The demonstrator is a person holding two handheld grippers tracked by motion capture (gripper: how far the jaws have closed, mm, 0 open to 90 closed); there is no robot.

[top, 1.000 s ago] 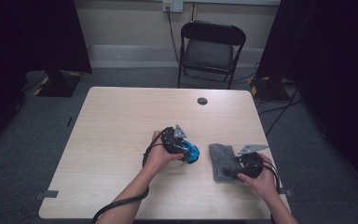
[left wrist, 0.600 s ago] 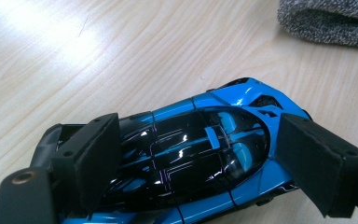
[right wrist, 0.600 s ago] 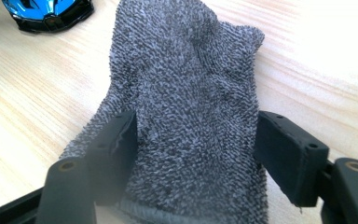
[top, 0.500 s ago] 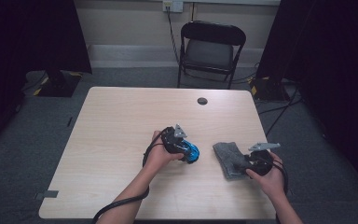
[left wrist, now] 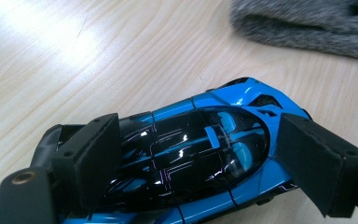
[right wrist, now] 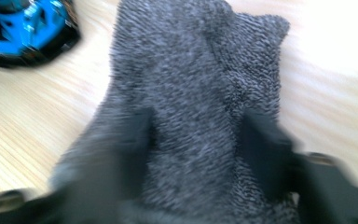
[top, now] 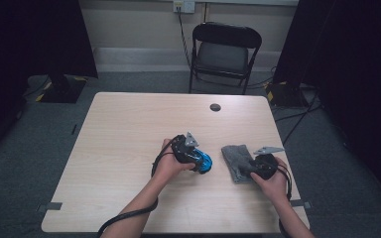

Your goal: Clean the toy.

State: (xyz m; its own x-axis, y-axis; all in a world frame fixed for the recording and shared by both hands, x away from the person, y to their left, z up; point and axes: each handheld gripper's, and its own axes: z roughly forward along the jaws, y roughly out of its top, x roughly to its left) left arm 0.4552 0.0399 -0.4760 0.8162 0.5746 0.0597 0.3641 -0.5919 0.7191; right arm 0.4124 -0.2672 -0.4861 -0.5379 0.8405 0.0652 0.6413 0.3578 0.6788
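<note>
**Jaws on a toy car at left, closing over a grey cloth at right**

Jaws of the left gripper stand either side of a blue toy car, one black pad against its rear part and the other against its front flank, so the car is clamped lengthwise between them. It sits low on the pale wooden counter, roof up. Beyond those jaws, towards the right, lies the edge of a grey cloth.

At the right gripper the jaws have just been closing, with the cloth bunched between them; the view is blurred, and I cannot tell whether the pads press on it yet. From there the car lies ahead and to the left, apart from the cloth.
</note>
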